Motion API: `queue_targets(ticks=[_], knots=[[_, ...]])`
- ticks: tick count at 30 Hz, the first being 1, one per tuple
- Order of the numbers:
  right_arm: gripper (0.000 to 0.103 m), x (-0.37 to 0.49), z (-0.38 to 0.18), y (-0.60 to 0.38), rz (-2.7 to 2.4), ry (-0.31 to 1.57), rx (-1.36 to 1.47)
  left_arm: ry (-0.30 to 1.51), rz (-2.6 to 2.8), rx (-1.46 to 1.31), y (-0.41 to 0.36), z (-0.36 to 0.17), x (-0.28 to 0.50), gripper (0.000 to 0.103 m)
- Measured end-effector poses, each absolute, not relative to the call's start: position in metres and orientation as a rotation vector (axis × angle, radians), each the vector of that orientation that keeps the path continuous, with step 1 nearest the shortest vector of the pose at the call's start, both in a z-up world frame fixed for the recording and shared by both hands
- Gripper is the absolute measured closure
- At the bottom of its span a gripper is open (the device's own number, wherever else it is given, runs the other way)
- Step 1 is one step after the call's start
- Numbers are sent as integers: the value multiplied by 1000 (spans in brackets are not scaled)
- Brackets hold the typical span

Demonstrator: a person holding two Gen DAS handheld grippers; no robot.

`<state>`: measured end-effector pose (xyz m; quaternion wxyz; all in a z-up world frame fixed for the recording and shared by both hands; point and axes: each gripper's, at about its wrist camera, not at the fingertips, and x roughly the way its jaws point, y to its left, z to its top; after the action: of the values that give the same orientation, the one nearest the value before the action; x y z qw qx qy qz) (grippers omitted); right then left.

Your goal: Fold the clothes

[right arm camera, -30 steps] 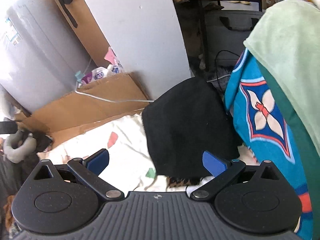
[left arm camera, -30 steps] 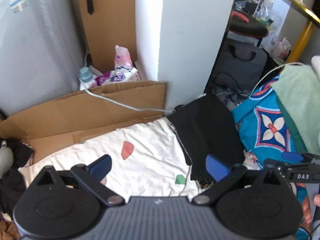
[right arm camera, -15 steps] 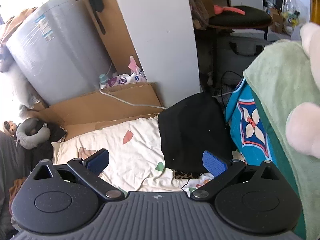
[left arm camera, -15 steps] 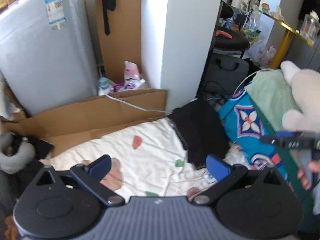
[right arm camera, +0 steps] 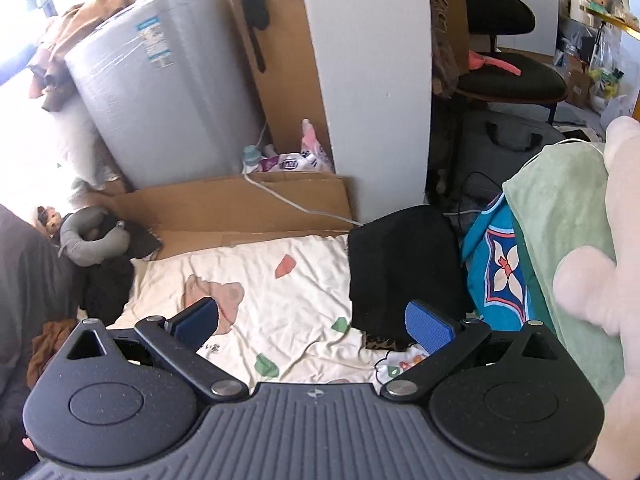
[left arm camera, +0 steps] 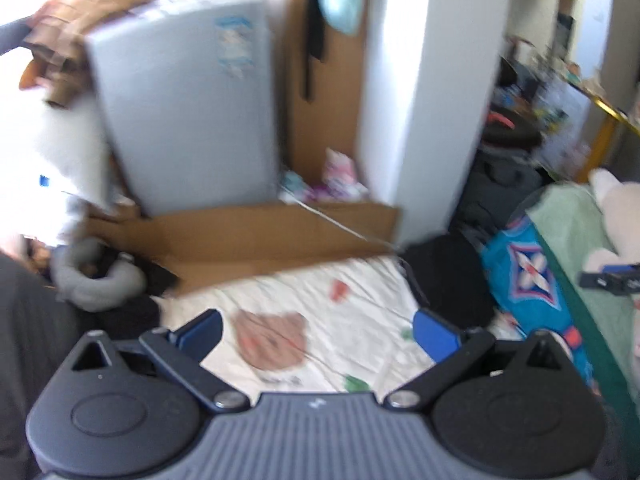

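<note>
Both grippers hover with jaws spread wide and empty: the left gripper [left arm camera: 318, 330] and right gripper [right arm camera: 312, 320] above a cream patterned sheet [right arm camera: 280, 300]. A folded black garment [right arm camera: 400, 264] lies at the sheet's right edge, beside a blue patterned blanket [right arm camera: 496, 272] and cardboard [right arm camera: 240, 204].

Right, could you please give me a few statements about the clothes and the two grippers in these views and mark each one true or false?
1. The left gripper is open and holds nothing. True.
2. The right gripper is shut on the black garment. False: it is open and empty.
3. The black garment lies folded at the right edge of the white patterned sheet. True.
4. The grey neck pillow lies on top of the black garment. False: it lies apart, far left of the sheet.
</note>
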<state>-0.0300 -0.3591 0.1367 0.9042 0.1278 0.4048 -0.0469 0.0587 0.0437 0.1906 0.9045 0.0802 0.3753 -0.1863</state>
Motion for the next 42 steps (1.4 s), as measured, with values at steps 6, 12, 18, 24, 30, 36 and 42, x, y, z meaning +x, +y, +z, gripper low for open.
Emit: queue_targets(ticks=[6, 12, 18, 24, 30, 36, 42], knots=[[0, -53, 146, -338, -46, 824, 279, 762, -357, 94, 68, 180, 26, 1], [0, -71, 148, -311, 34, 818, 292, 774, -303, 26, 76, 161, 1, 1], [0, -71, 131, -287, 54, 823, 273, 784, -243, 25, 76, 137, -18, 1], [0, -68, 97, -285, 22, 872, 222, 817, -158, 17, 80, 105, -25, 1], [0, -62, 63, -283, 21, 909, 207, 882, -96, -2, 82, 59, -21, 1], [0, -57, 37, -267, 56, 930, 158, 888, -52, -1, 79, 29, -24, 1], [0, -51, 19, -251, 75, 944, 142, 896, 7, 2, 78, 10, -25, 1]])
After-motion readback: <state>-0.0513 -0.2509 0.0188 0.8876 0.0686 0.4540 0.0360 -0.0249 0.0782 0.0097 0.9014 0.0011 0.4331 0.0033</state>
